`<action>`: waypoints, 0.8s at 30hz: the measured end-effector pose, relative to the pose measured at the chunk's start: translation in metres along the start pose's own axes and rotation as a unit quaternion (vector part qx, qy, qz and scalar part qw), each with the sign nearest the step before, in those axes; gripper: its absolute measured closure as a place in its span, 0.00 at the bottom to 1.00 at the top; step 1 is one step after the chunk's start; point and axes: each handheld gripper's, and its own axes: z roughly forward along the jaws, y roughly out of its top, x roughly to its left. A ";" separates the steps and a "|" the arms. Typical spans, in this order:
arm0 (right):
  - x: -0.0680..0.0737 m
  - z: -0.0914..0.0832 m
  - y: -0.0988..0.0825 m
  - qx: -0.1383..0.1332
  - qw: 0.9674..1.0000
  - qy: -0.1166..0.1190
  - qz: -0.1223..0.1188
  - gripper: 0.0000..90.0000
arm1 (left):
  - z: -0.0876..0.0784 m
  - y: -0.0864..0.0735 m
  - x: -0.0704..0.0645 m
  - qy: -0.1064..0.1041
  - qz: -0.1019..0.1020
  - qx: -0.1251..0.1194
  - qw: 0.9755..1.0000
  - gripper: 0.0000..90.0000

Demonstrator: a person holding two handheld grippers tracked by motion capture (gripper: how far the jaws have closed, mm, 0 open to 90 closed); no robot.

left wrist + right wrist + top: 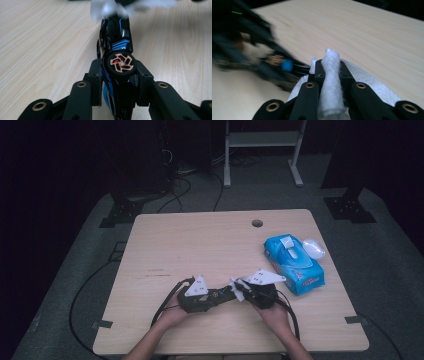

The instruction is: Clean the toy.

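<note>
Two claws meet low over the near part of the tabletop [200, 240]. The left claw [119, 75] clamps a black-and-blue toy car [116, 42] lying on its side. The right claw [331, 72] pinches a white wipe [331, 82] touching the car's far end.

Two grippers are counted: the left gripper [227, 292] at about seven o'clock on the table and the right gripper [243, 289] just beside it at six. One toy car [117, 47] is counted, with one wheel [121, 63] seen facing the left gripper view. One wipe [331, 80] is counted. One wipes pack [294, 264] is seen at four o'clock, with one clear lid [314, 248] beside it. One table [200, 240] with one hole [257, 223] at one o'clock is counted.
</note>
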 end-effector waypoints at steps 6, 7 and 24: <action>0.012 0.005 0.005 0.008 0.999 -0.008 -0.051 0.90 | -0.001 0.000 0.000 0.002 0.000 0.002 1.000 0.73; 0.008 0.003 0.004 0.010 0.999 -0.020 -0.048 0.90 | -0.001 0.000 -0.001 0.002 0.000 0.002 1.000 0.73; -0.027 -0.008 -0.001 0.004 0.998 -0.051 0.028 0.90 | -0.002 -0.001 0.001 0.002 0.001 0.001 1.000 0.72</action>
